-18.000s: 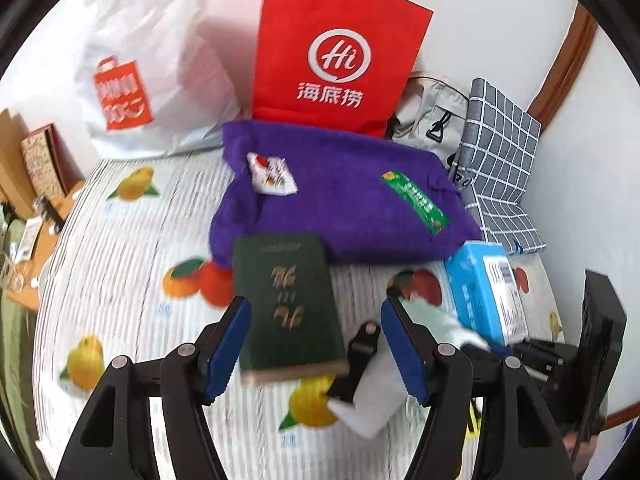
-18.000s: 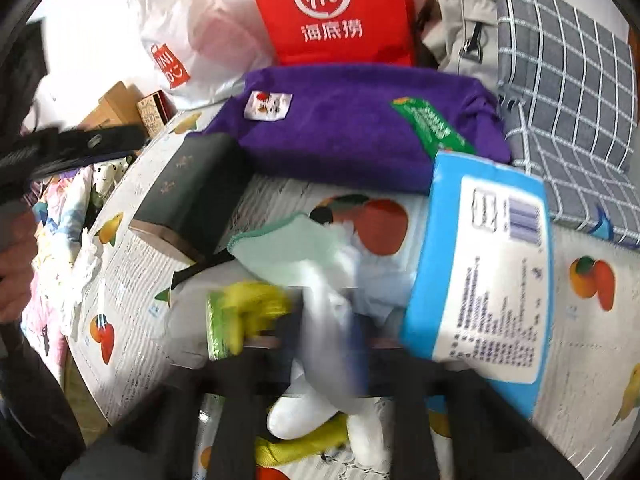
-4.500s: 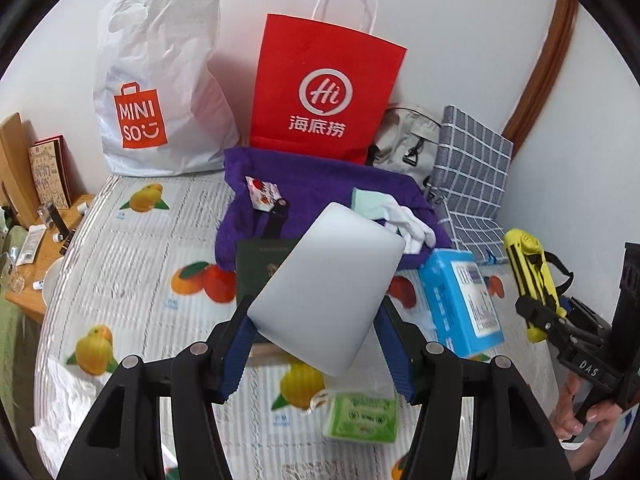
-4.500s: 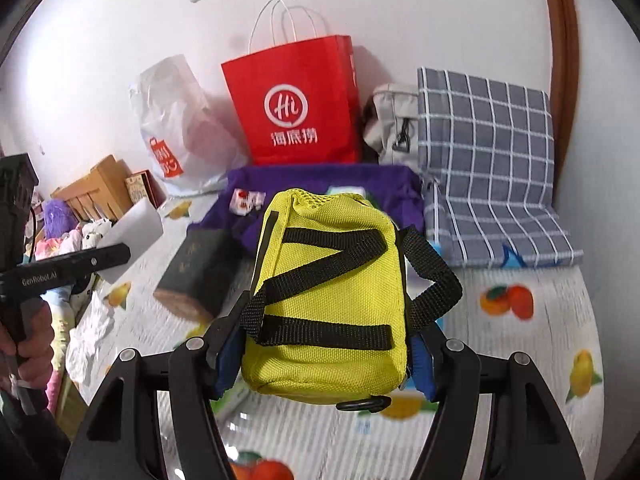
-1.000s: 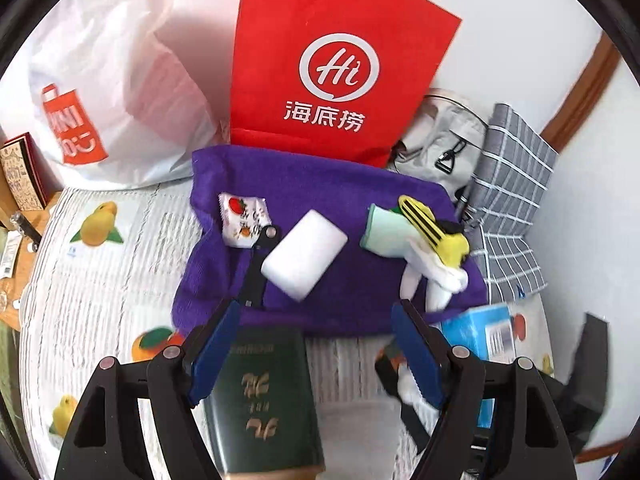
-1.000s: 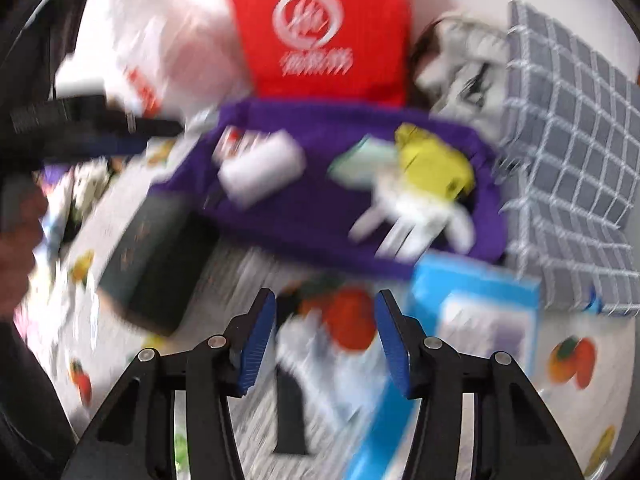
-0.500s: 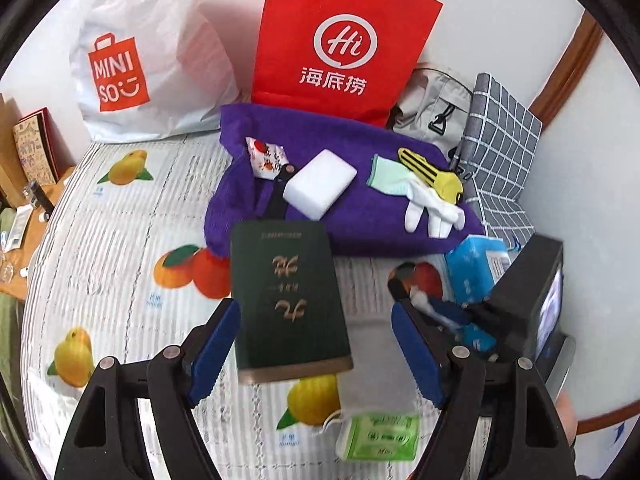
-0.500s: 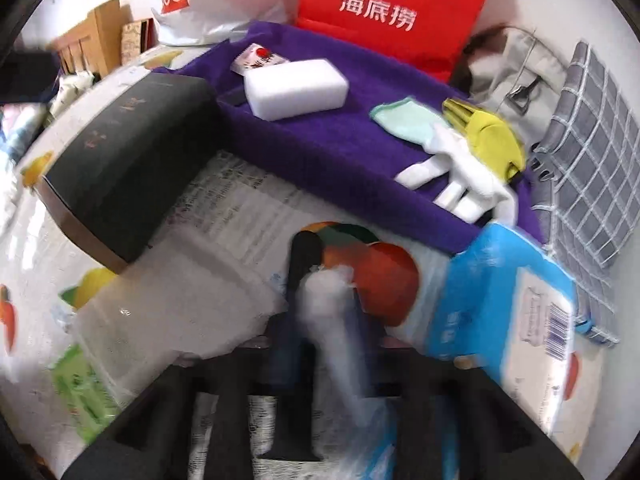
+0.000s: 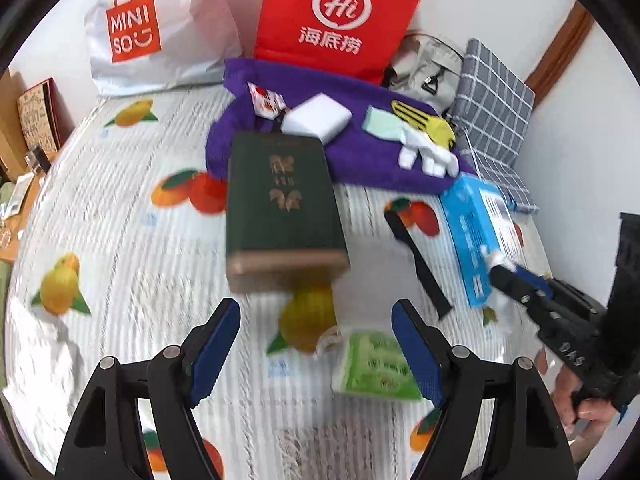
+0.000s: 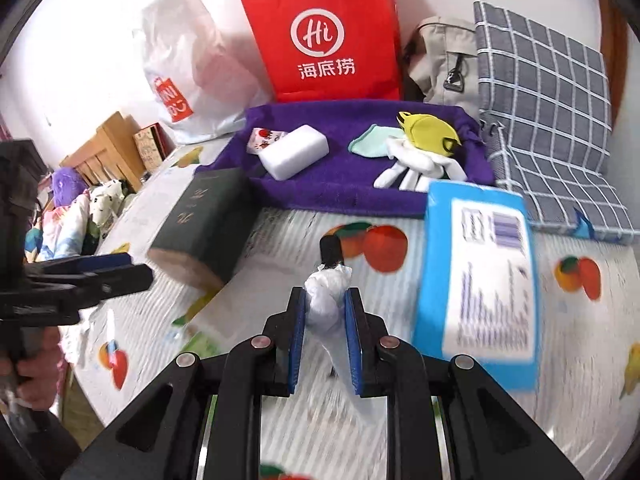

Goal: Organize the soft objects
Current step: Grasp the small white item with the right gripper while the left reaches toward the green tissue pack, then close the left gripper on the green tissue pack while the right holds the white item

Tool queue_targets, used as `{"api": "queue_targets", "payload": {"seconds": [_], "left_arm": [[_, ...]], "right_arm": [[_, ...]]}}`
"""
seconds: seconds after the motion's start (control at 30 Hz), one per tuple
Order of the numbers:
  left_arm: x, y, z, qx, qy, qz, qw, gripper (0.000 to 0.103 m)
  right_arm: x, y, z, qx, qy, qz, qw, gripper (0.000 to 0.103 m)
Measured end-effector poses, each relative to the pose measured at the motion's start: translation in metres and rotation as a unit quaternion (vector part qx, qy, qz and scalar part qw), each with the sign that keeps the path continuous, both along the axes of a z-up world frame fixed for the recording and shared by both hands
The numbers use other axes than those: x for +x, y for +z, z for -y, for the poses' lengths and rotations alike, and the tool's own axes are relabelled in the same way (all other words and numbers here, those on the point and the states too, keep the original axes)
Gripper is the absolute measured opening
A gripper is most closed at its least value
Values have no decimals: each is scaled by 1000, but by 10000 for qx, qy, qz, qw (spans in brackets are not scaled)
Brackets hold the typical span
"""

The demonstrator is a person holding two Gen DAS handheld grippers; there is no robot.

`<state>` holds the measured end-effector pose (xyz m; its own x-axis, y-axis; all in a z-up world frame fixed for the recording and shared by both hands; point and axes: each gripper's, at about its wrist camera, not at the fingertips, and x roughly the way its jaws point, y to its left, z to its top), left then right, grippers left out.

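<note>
A purple towel [image 9: 360, 164] [image 10: 348, 188] lies at the back of the table. On it rest a white sponge [image 9: 316, 118] [image 10: 294, 152], a white and mint glove [image 9: 424, 152] [image 10: 416, 164] and a yellow pouch [image 9: 426, 122] [image 10: 428, 130]. My right gripper [image 10: 325, 308] [image 9: 505, 274] is shut on a crumpled white plastic bag [image 10: 326, 300], held over the table beside a blue tissue pack [image 10: 480, 280] [image 9: 476, 232]. My left gripper [image 9: 316, 344] [image 10: 100, 268] is open and holds nothing. It hovers just behind a green tissue packet [image 9: 376, 368].
A dark green book [image 9: 280, 208] [image 10: 204, 220] lies in front of the towel, with a black strap [image 9: 416, 256] to its right. A red paper bag [image 9: 340, 20], a white shopping bag [image 9: 156, 28] and a checked cushion [image 10: 548, 120] line the back wall.
My right gripper shut on the white plastic bag and pulled it off the table toward the blue pack. My left gripper drew back from the towel to the near part of the table.
</note>
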<state>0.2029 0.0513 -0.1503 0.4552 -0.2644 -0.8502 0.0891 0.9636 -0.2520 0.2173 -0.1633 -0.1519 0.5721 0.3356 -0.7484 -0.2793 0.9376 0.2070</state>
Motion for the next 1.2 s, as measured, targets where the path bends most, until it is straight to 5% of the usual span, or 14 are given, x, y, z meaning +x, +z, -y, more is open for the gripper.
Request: {"api": "queue_targets", "payload": {"seconds": [0.5, 1.07, 1.2], "left_arm": [[-47, -36, 40, 34, -546, 1, 9985, 77], [-34, -55, 89, 1016, -909, 50, 9907, 77], [-28, -62, 93, 1159, -850, -5, 9896, 79]], "right_arm": [[-80, -36, 54, -219, -742, 117, 9969, 20], [-77, -83, 89, 107, -987, -47, 9951, 24], [-79, -82, 92, 175, -912, -51, 9957, 39]]}}
